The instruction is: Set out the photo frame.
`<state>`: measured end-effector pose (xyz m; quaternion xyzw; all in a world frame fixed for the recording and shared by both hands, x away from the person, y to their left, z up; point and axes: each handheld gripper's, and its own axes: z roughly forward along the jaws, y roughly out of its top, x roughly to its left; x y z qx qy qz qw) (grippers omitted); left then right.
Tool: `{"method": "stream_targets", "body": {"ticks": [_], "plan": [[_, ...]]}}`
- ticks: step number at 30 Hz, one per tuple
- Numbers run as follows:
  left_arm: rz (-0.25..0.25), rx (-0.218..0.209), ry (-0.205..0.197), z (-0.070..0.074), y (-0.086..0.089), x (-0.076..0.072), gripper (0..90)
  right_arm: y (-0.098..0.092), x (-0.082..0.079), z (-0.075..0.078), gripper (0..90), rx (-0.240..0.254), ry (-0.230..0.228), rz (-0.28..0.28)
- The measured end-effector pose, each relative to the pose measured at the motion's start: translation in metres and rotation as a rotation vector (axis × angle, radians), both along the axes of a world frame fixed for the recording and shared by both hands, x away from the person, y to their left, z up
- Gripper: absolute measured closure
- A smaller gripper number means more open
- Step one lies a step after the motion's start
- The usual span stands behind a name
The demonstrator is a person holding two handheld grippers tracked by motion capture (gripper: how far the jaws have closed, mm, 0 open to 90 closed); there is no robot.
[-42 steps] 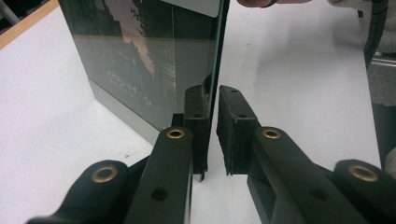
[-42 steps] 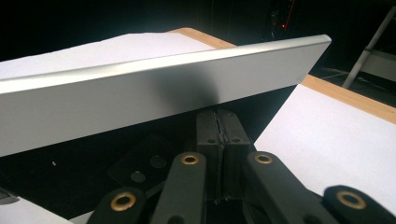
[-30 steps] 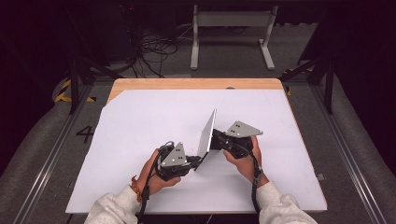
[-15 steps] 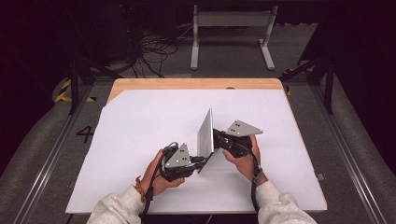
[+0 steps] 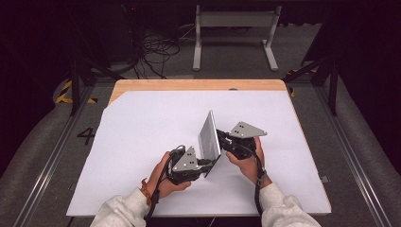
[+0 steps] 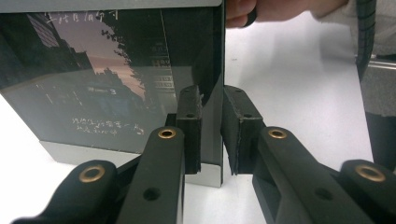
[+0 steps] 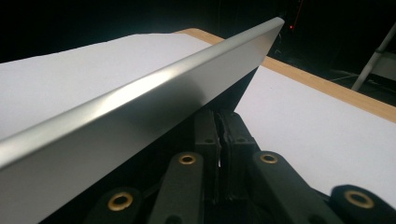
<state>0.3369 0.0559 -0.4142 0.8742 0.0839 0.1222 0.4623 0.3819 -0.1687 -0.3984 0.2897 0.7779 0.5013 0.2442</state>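
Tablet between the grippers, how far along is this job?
Done: the tablet is up off the white sheet, standing on one edge. In hand: the left gripper clamps its edge, and the right gripper is shut behind it. Left: probably propping it or setting it down, then releasing.

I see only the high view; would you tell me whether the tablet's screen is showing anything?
Observer: Yes. In the left gripper view the tablet shows a city at dusk with pale lettering.
Operator: How does the left gripper hold it?
Observer: The left gripper straddles the tablet's side edge, with one pad on the screen and one behind.
Operator: And the back?
Observer: The right gripper view shows plain silver metal.
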Motion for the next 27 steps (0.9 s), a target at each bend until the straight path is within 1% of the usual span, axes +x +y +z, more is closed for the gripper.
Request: {"method": "stream_targets", "body": {"ticks": [3, 6, 8, 9, 10, 13, 15, 16, 18, 21, 24, 27], "plan": [[-0.008, 0.009, -0.007, 0.0, 0.002, 0.0, 80.5, -0.005, -0.004, 0.001, 85.6, -0.022, -0.004, -0.009], [0.001, 0.026, -0.017, 0.0, 0.003, -0.001, 81.7, -0.015, -0.01, 0.002, 84.2, -0.017, 0.005, -0.024], [0.002, 0.029, -0.013, 0.0, 0.007, -0.001, 81.9, -0.021, -0.016, 0.003, 83.2, -0.027, 0.007, -0.029], [0.002, 0.029, -0.013, 0.0, 0.007, -0.001, 82.4, -0.021, -0.016, 0.003, 83.2, -0.027, 0.007, -0.029], [0.008, 0.032, -0.01, -0.001, 0.008, 0.0, 82.4, -0.025, -0.02, 0.002, 82.4, -0.037, 0.006, -0.031], [0.016, 0.043, -0.007, -0.004, 0.009, 0.001, 82.6, -0.033, -0.03, 0.001, 81.8, -0.043, 0.021, -0.02], [0.013, 0.054, 0.0, -0.006, 0.008, 0.002, 82.8, -0.035, -0.035, -0.001, 81.1, -0.045, 0.022, -0.015], [0.01, 0.063, -0.003, -0.008, 0.008, 0.002, 82.6, -0.035, -0.039, -0.001, 81.1, -0.043, 0.021, -0.013], [-0.005, 0.076, -0.007, -0.011, 0.007, 0.003, 82.6, -0.034, -0.048, -0.004, 81.0, -0.044, 0.008, 0.0], [-0.022, 0.084, -0.002, -0.014, 0.005, 0.003, 82.4, -0.03, -0.061, -0.005, 80.7, -0.052, 0.0, 0.032], [-0.026, 0.089, -0.008, -0.014, 0.002, 0.002, 82.2, -0.028, -0.074, -0.004, 79.1, -0.052, -0.003, 0.062], [-0.035, 0.085, -0.008, -0.014, 0.001, 0.003, 82.1, -0.026, -0.085, -0.003, 77.7, -0.054, 0.006, 0.088]]}}
